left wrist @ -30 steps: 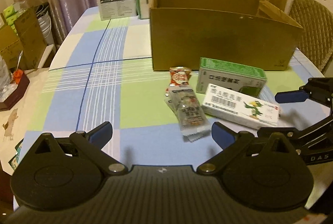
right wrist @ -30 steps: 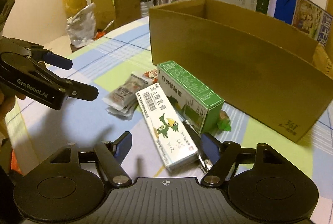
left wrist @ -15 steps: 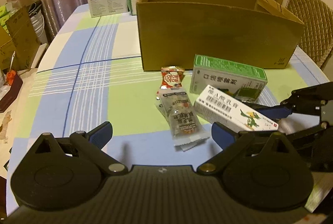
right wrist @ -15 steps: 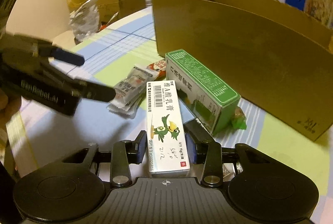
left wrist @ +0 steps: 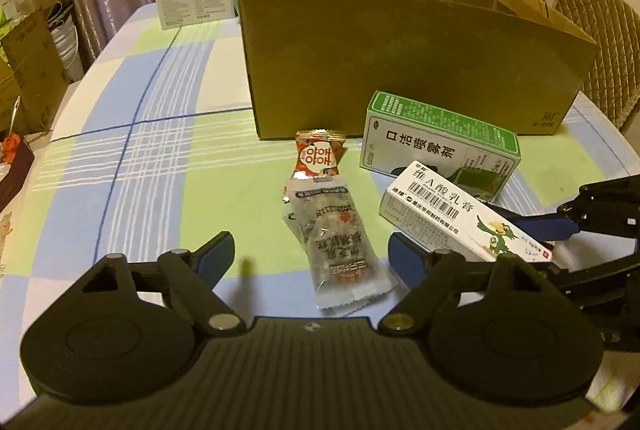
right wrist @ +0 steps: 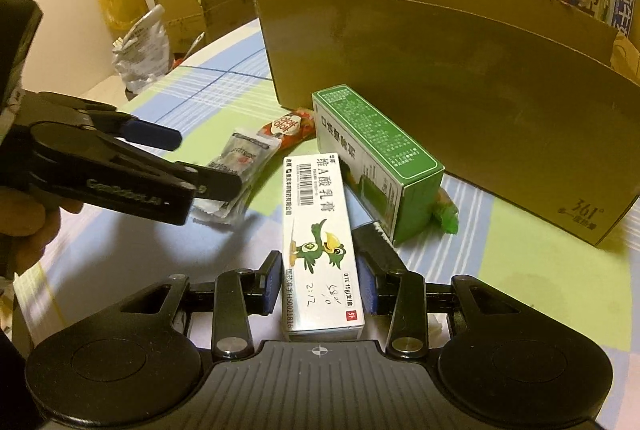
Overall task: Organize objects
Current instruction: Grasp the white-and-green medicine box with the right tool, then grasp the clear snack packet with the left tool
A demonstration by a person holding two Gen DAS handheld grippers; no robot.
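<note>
Ointment carton (right wrist: 320,246): long, flat white cardboard, barcode and green cartoon bird printed on top; near end pinched between the blue pads of the right gripper (right wrist: 322,284), far end pointing toward the cardboard box. Whether its underside touches the cloth cannot be told.

Right gripper, seen from the left wrist view (left wrist: 560,226): black linkage arms, blue fingertip along the carton's far side.

Left gripper (left wrist: 310,256): black plastic, blue-padded fingers spread wide, holding nothing; poised low over the snack packets. A hand (right wrist: 28,222) grips its handle.

Snack packets (left wrist: 340,242): clear crinkled plastic sleeves with serrated ends, overlapping, lying flat just left of the ointment carton.

Candy wrapper (left wrist: 319,154): red foil, white round label, touching the far end of the packets.

Spray carton (left wrist: 436,146): rectangular, green and white glossy card, lying on its side just before the box wall, behind the ointment carton.

Green wrapped sweet (right wrist: 448,216): small, partly hidden behind the spray carton's end.

Cardboard box (left wrist: 400,50): large, brown, corrugated, open-topped, standing mid-table.

Tablecloth (left wrist: 160,158): checked blue, green and white, smooth.
</note>
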